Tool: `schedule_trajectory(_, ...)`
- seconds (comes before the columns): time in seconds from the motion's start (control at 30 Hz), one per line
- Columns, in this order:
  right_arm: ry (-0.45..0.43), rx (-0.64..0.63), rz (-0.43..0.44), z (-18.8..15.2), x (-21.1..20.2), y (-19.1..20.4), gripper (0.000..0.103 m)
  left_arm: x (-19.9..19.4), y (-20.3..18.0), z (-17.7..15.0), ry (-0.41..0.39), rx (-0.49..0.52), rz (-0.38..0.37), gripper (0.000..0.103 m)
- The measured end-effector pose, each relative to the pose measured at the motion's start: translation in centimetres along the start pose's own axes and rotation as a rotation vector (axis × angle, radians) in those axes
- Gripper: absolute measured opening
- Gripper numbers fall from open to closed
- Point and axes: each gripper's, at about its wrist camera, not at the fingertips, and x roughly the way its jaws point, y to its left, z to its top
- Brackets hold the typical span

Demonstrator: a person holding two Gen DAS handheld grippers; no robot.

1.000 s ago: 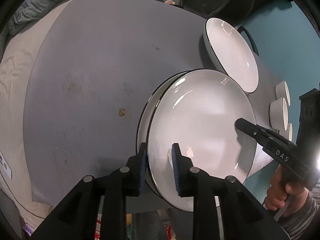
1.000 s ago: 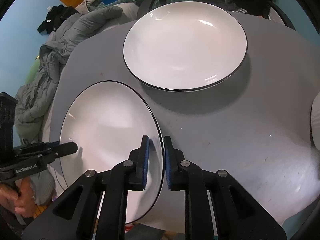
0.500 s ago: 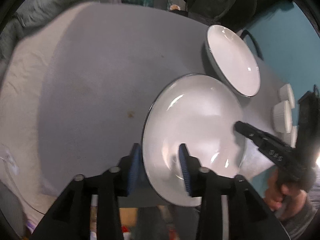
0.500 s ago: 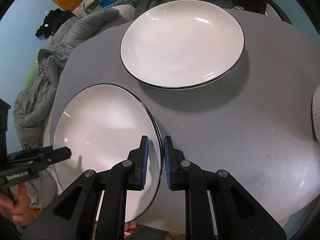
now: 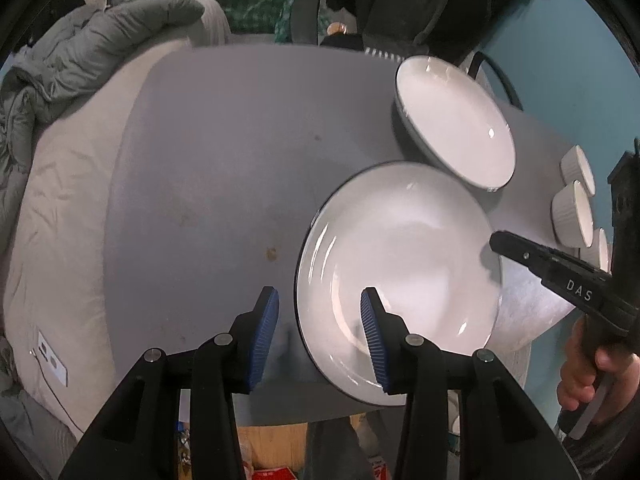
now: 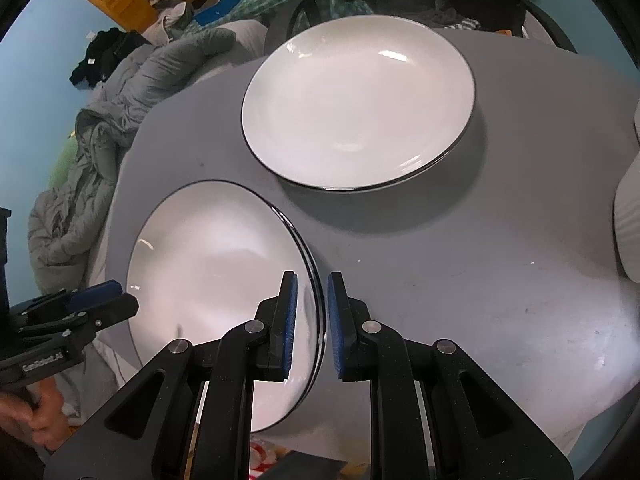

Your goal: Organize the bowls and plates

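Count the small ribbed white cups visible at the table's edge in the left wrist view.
3, in a row at the right edge: far cup, middle cup, near cup partly hidden behind the right tool. More may be hidden.

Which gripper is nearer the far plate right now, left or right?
Right. The right gripper straddles the near plate's rim on the side facing the far plate; the left gripper sits at the near plate's opposite rim, jaws open.

A white, dark-rimmed plate (image 6: 216,264) sits tilted between my right fingers (image 6: 289,320). Beyond them, a matching plate (image 6: 356,100) lies flat. Small ribbed bowls (image 5: 572,216) line up further right.
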Motion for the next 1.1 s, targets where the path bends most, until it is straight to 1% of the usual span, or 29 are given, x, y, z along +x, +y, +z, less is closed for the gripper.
schedule_trajectory(0.03,-0.001,0.002,-0.003,0.1,-0.4,-0.2,0.021,-0.6,0.4,0.1,-0.011,0.005,-0.004,0.043)
schedule_trajectory(0.07,-0.005,0.005,-0.006,0.1,-0.6,-0.4,0.032,-0.9,0.4,0.3,-0.023,0.01,-0.006,0.046)
schedule_trajectory(0.1,-0.018,0.011,-0.018,0.2,-1.3,-0.7,0.035,-1.4,0.5,0.5,-0.036,0.022,-0.01,0.048)
schedule_trajectory(0.17,-0.036,0.018,-0.036,0.4,-2.4,-1.0,0.047,-2.3,0.4,1.1,-0.065,0.052,-0.014,0.058)
schedule_trajectory(0.2,-0.046,0.021,-0.046,0.4,-2.9,-1.1,0.049,-2.8,0.3,1.4,-0.082,0.066,-0.021,0.06)
schedule_trajectory(0.23,-0.056,0.023,-0.056,0.5,-3.4,-1.2,0.055,-3.3,0.3,1.7,-0.096,0.077,-0.025,0.066)
schedule_trajectory(0.27,-0.067,0.024,-0.065,0.6,-3.9,-1.4,0.058,-3.7,0.1,1.9,-0.115,0.089,-0.025,0.073)
schedule_trajectory(0.3,-0.084,0.023,-0.072,0.7,-4.8,-1.6,0.059,-4.0,0.0,2.0,-0.132,0.099,-0.025,0.075)
schedule_trajectory(0.37,-0.1,0.024,-0.083,0.8,-5.8,-1.7,0.066,-5.0,-0.3,2.3,-0.179,0.12,-0.031,0.08)
schedule_trajectory(0.4,-0.111,0.025,-0.088,0.8,-6.4,-1.8,0.066,-5.5,-0.3,2.5,-0.203,0.127,-0.035,0.08)
schedule_trajectory(0.47,-0.138,0.027,-0.101,0.9,-7.8,-2.1,0.067,-6.0,0.1,2.8,-0.226,0.134,-0.041,0.081)
schedule_trajectory(0.5,-0.145,0.025,-0.109,0.9,-8.3,-2.2,0.067,-6.2,0.0,3.1,-0.233,0.144,-0.065,0.081)
schedule_trajectory(0.6,-0.173,0.009,-0.133,1.2,-9.7,-2.2,0.067,-6.3,-0.1,4.1,-0.217,0.149,-0.141,0.081)
schedule_trajectory(0.7,-0.184,0.001,-0.161,1.7,-10.3,-2.4,0.069,-6.4,-0.5,4.8,-0.215,0.153,-0.183,0.083)
schedule_trajectory(0.73,-0.188,-0.002,-0.165,1.8,-10.4,-2.4,0.069,-6.3,-0.8,5.2,-0.214,0.157,-0.18,0.085)
schedule_trajectory(0.83,-0.185,-0.008,-0.183,2.7,-10.3,-3.1,0.069,-5.9,-1.6,6.4,-0.205,0.178,-0.168,0.085)
schedule_trajectory(0.97,-0.162,0.016,-0.157,4.4,-9.4,-4.8,0.069,-5.2,-2.8,7.7,-0.232,0.215,-0.108,0.085)
schedule_trajectory(1.0,-0.158,0.02,-0.151,4.7,-9.2,-5.0,0.069,-4.9,-3.0,8.1,-0.234,0.219,-0.106,0.085)
schedule_trajectory(1.07,-0.138,0.032,-0.139,5.8,-8.2,-5.9,0.069,-4.1,-3.3,9.2,-0.223,0.214,-0.147,0.085)
schedule_trajectory(1.1,-0.133,0.037,-0.13,6.2,-7.8,-6.3,0.069,-3.5,-3.5,9.8,-0.216,0.21,-0.155,0.085)
